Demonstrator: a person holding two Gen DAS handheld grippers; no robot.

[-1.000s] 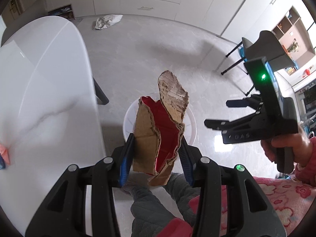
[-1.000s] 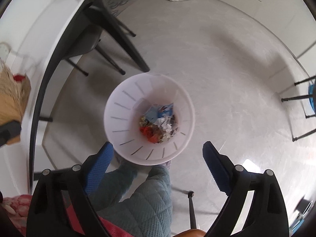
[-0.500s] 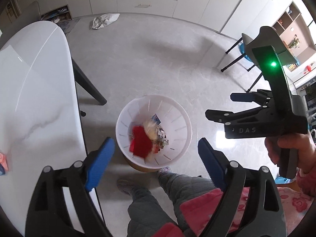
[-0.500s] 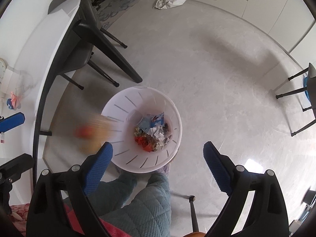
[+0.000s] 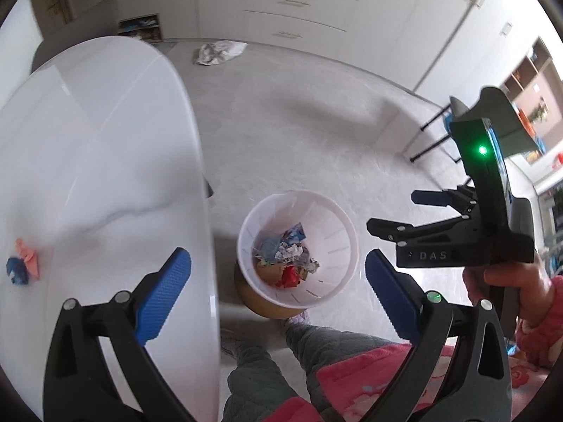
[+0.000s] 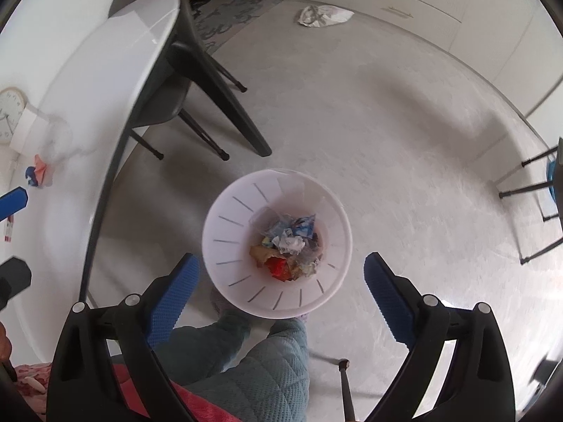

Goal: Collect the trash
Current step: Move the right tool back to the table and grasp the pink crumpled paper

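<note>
A white slotted trash bin (image 5: 334, 232) (image 6: 239, 218) stands on the floor beside the table. It holds crumpled paper, wrappers and the torn cardboard piece with its red inner side (image 5: 281, 274) (image 6: 274, 263). My left gripper (image 5: 276, 258) hangs above the bin; its jaws are opening wide and nothing is between them. My right gripper (image 6: 281, 259) also points down over the bin, open and empty; in the left wrist view the right gripper (image 5: 392, 211) shows at the right, held by a hand. Small orange and blue scraps (image 5: 23, 265) (image 6: 37, 172) lie on the white table (image 5: 88, 140).
A crumpled white bag (image 5: 218, 51) (image 6: 323, 16) lies on the far floor by the cabinets. A dark chair (image 6: 169, 98) is tucked under the table. Stool legs (image 6: 527, 183) stand at the right. The person's legs (image 6: 246, 351) are just below the bin. A clock (image 6: 8, 116) rests on the table.
The left gripper opened and let go of the cardboard piece, which dropped into the bin. Both grippers rose a little; the right one stayed open.
</note>
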